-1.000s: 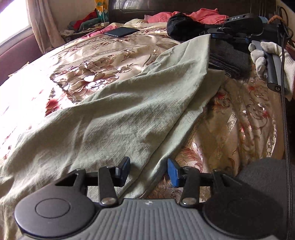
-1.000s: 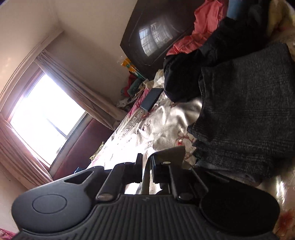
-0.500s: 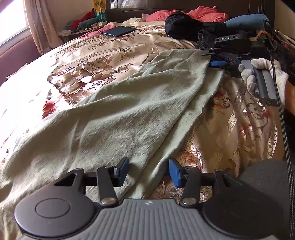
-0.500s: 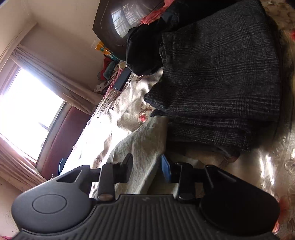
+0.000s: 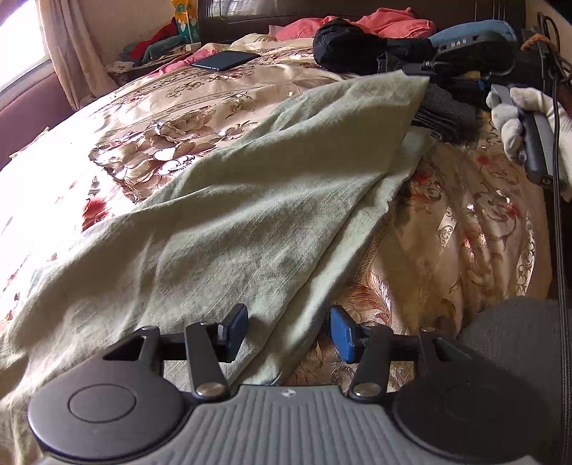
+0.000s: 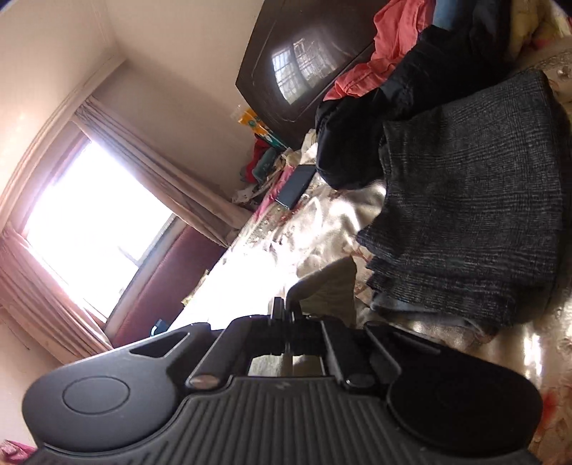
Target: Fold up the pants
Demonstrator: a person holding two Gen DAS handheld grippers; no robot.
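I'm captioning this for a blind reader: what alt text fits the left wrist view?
Pale green pants lie spread across a floral bedspread, with the open left gripper over their near edge. At the far corner, the right gripper pinches the cloth.

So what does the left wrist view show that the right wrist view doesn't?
Only the left wrist view shows the pale green pants spread along the bed, the open left gripper over their near edge, and the white-gloved hand. Only the right wrist view shows the bright window and the shut right gripper pinching a pants corner. Both show the folded dark grey checked garment, flat dark phone and coral cloth.
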